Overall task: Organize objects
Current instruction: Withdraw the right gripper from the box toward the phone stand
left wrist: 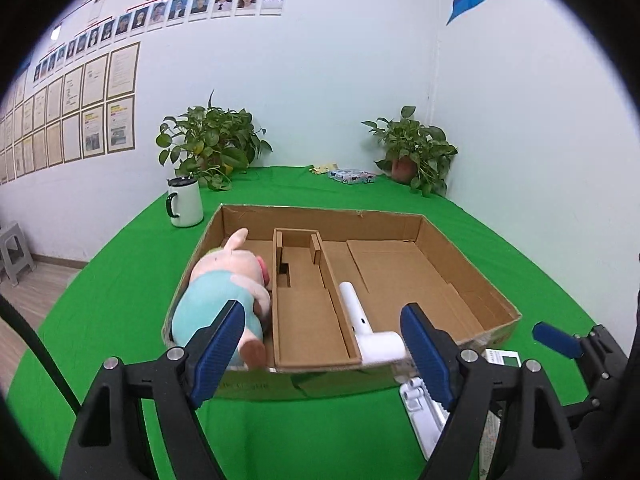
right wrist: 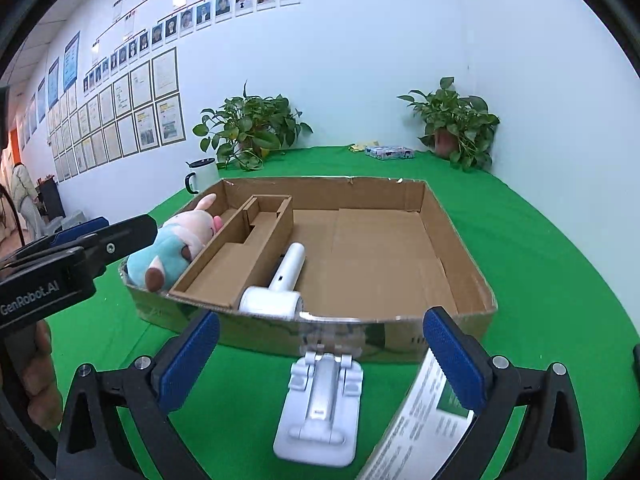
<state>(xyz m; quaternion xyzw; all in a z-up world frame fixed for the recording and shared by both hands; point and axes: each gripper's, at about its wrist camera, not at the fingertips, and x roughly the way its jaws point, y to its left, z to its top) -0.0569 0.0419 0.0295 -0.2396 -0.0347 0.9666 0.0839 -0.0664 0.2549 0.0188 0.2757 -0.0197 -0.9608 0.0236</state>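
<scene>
Already two items lie in the cardboard tray [right wrist: 460, 240]: the plush pig [left wrist: 224, 292] in its left compartment, the white handheld device [right wrist: 280, 284] in the wide right one. You hold both the left tongs [left wrist: 324, 350] and right tongs [right wrist: 320, 364] wide and empty, while the white folding stand [right wrist: 320, 404] and a printed box [right wrist: 424, 428] wait on the green desk [right wrist: 560, 280] just outside.

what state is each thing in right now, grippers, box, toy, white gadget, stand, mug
left gripper: open, holding nothing
right gripper: open, holding nothing
cardboard box: open-topped, right section mostly bare
plush pig: lying in the box's left section
white handheld device: lying in the box beside the divider
white folding stand: flat on the green cloth, outside the box
mug: upright, lid on
</scene>
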